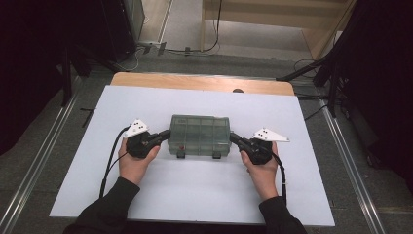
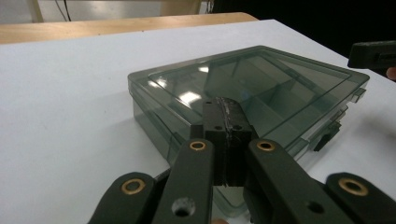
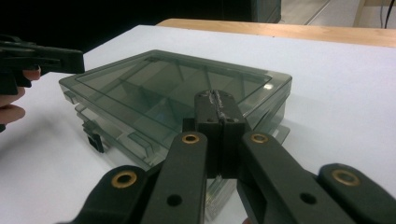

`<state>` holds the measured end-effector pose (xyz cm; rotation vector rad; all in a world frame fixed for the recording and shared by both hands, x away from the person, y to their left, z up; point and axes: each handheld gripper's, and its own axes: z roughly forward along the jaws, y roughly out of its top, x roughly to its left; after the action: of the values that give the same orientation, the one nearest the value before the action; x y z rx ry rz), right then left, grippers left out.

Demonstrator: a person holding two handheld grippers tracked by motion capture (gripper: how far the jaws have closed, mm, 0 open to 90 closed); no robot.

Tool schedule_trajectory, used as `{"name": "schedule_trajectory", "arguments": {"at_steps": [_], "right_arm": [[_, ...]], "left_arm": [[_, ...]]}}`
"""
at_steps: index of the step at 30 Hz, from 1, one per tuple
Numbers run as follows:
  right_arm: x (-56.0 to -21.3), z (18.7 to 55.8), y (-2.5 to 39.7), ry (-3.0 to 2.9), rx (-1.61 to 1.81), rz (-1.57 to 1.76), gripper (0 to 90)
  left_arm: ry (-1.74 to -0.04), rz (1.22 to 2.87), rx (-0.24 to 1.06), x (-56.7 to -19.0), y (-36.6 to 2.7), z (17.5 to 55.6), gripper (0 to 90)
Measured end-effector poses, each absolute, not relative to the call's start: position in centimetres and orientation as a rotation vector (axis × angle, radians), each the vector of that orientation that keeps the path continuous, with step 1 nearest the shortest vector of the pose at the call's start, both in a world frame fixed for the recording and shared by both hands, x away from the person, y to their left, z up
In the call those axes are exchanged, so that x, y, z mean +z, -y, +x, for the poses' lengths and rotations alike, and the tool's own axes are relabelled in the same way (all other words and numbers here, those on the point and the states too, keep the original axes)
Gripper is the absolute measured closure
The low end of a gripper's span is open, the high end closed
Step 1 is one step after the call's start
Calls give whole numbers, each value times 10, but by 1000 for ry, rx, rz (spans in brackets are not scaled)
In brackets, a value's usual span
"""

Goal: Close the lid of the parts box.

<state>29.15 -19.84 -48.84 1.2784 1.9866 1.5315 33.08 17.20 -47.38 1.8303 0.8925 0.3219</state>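
Compartment box [image 1: 200, 135] mid-surface [image 1: 146, 195], lid down. Left gripper [image 1: 164, 136] and right gripper [image 1: 234, 138] pressing opposite ends, fingers [image 2: 223, 122] fully together, gripping nothing. Risk: uneven push, smooth plastic sliding or twisting away.

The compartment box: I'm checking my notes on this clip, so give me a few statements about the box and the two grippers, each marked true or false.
1. The compartment box has its lid closed. True.
2. The left gripper is at one end of the box and the right gripper at the other. True.
3. The left gripper's jaws stand wide open. False: in the left gripper view they are pressed together.
4. The box stands on bare wood. False: it lies on the white tabletop.
5. The box's latches face the person. True.
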Motion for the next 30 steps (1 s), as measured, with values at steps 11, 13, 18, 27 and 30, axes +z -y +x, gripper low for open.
{"name": "schedule_trajectory", "arguments": {"at_steps": [11,13,18,27,30], "right_arm": [[-500,287,195,-2011,1496,1284,900],[-501,286,195,-2014,1493,1291,900],[-507,286,193,-2022,1484,1299,900],[-510,285,193,-2023,1460,1298,900],[-510,284,192,-2028,1457,1300,900]], "left_arm": [[-885,1851,318,-487,-172,320,900],[-888,1847,312,-489,-171,319,900],[-886,1864,324,-492,-169,317,900],[-893,1849,315,-493,-170,316,900],[-892,1847,306,-493,-170,317,900]]}}
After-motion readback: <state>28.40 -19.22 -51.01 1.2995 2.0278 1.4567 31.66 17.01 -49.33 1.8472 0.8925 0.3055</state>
